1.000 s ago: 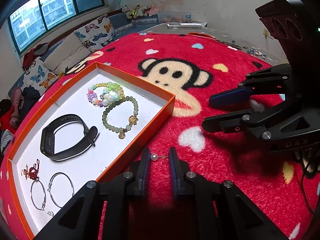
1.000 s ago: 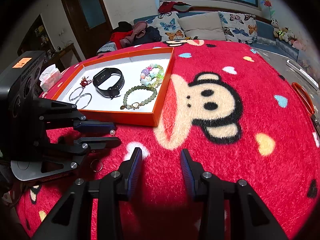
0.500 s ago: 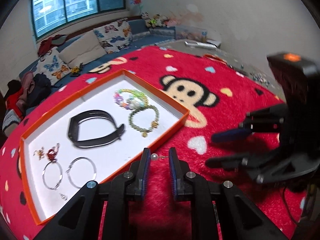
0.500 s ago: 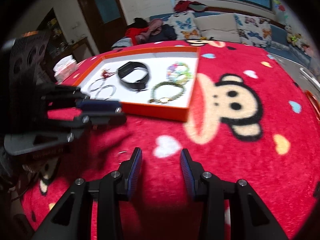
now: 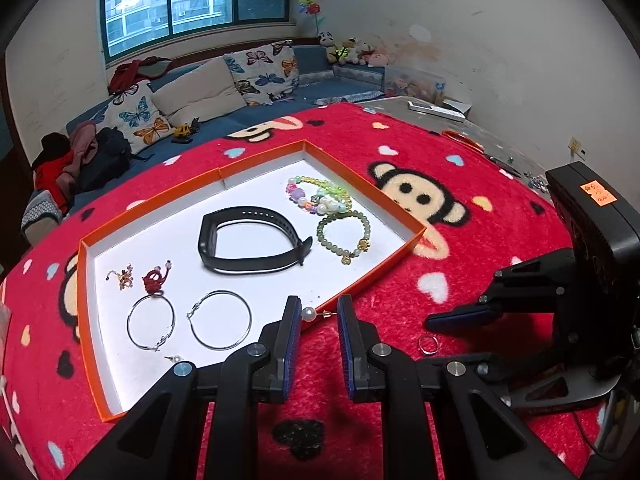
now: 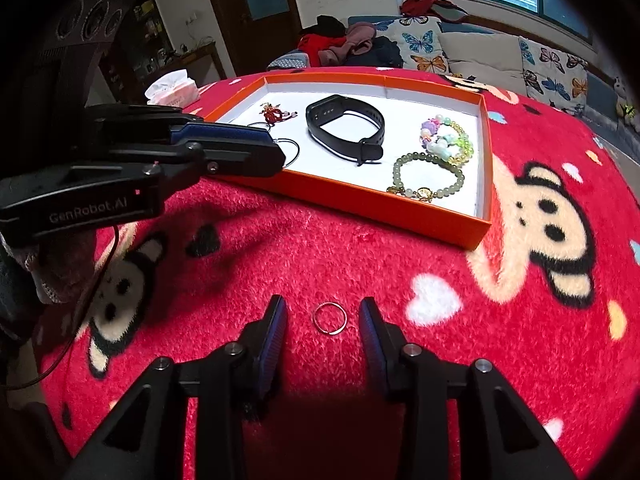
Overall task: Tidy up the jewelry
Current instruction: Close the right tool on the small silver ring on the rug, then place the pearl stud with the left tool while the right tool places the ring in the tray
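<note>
On a red plush blanket [image 6: 304, 248] printed with monkey faces and hearts, an orange-rimmed tray [image 5: 362, 284] with a white floor holds the sorted jewelry: a black band [image 5: 250, 244], a green bead bracelet [image 5: 344, 234], a multicolored one [image 5: 318, 196], two hoops [image 5: 219, 320], a red charm [image 5: 155, 280] and a small gold piece [image 5: 122, 278]. Behind the blanket run a blue sofa with butterfly cushions [image 5: 260, 66], a heap of clothes [image 5: 76, 156], a window [image 5: 192, 0] and soft toys [image 5: 352, 50] in the corner; a dark door [image 6: 260, 8] and a tissue pack [image 6: 172, 88] show in the right wrist view.

The left gripper [image 5: 319, 314] hangs over the tray's near rim, clamped on a pearl earring [image 5: 307, 313], its post bridging the pads. The right gripper [image 6: 323, 318] points down at bare blanket well clear of the tray, its jaws closing around a thin ring [image 6: 330, 319] that lies flat between them, the pads not yet touching it. Open blanket stretches to the right of the tray.

A tiny piece [image 5: 175, 359] near the tray's front edge is partly cut off by the left gripper's body. Small objects on the bare tabletop [image 5: 500, 140] beyond the blanket are too small to identify.
</note>
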Available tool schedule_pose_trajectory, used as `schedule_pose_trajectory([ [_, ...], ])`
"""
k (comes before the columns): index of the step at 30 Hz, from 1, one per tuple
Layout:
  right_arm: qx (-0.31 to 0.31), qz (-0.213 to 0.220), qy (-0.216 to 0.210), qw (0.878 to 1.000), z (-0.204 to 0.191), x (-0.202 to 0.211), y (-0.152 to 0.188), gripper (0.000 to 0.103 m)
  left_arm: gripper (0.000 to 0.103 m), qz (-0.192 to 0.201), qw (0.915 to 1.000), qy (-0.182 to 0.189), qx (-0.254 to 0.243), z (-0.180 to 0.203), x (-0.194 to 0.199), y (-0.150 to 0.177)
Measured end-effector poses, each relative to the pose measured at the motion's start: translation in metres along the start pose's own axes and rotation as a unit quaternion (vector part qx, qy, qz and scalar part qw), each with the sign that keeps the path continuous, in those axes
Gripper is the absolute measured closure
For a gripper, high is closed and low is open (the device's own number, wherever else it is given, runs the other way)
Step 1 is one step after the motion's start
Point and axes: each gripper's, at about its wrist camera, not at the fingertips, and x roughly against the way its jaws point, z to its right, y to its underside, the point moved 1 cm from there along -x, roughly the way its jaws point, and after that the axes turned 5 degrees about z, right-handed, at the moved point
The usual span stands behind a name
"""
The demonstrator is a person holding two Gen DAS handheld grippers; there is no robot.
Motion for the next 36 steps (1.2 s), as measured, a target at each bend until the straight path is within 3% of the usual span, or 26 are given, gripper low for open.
schedule_pose_trajectory([
  [3,0.006,-0.004,0.009,1.0,-0.001,-0.002,-0.001,0.077,0.084,0.001,1.0,-0.002,0.002,0.0,-0.001,0.001],
  [18,0.035,-0.001,0.028,0.999,-0.01,0.004,-0.001,0.082,0.084,0.012,0.9998,-0.014,0.012,-0.01,0.007,-0.002],
  [28,0.02,0.068,0.045,0.996,0.013,0.024,-0.049,0.082,0.084,0.008,0.9985,-0.039,0.038,-0.039,-0.001,-0.011],
  [36,-0.007,0.055,0.058,0.997,0.039,-0.009,-0.067,0.082,0.083,-0.011,0.9974,-0.049,0.051,-0.053,-0.02,-0.005],
])
